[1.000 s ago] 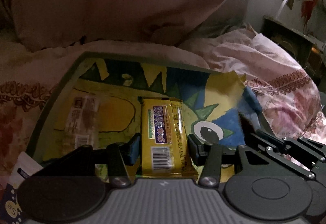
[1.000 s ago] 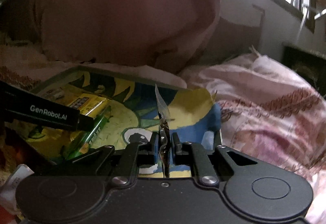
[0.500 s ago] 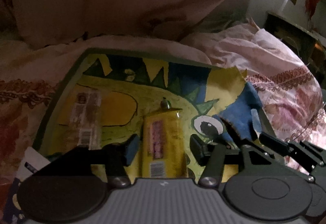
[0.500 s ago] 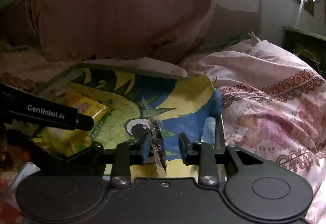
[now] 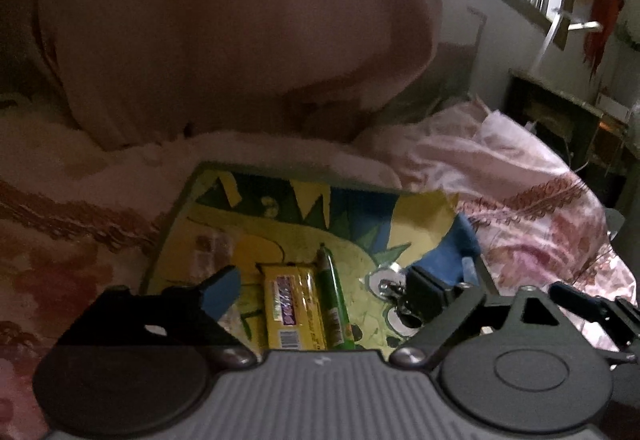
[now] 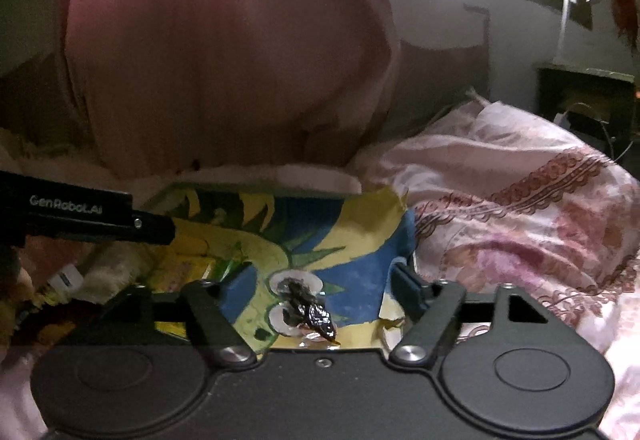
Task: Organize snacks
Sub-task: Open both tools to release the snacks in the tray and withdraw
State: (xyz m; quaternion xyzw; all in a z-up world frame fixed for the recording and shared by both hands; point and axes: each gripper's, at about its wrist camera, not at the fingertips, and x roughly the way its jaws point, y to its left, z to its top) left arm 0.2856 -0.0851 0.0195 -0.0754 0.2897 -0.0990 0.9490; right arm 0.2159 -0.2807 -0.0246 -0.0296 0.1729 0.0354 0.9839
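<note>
Two claws: left gripper (image 5: 320, 290) and right gripper (image 6: 310, 290), jaws just opened, both released.
Yellow foil-wrapped bar (image 5: 294, 310): directly ahead of left gripper, long axis along its fingers.
Dark crinkled wrapper (image 6: 310, 310): between right jaws, untouched.

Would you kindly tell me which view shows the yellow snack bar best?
The left wrist view: the yellow snack bar lies label-up on the painted tray, sharp and almost whole. The right wrist view shows only blurred yellow at left, so it cannot be identified there.

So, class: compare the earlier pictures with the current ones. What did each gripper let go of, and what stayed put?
The left gripper has just opened, releasing the yellow snack bar onto the dinosaur tray. The right gripper has just opened too, dropping the small dark wrapped candy onto the tray. Both pulled back and up. The tray, green stick and bedding stayed.
</note>
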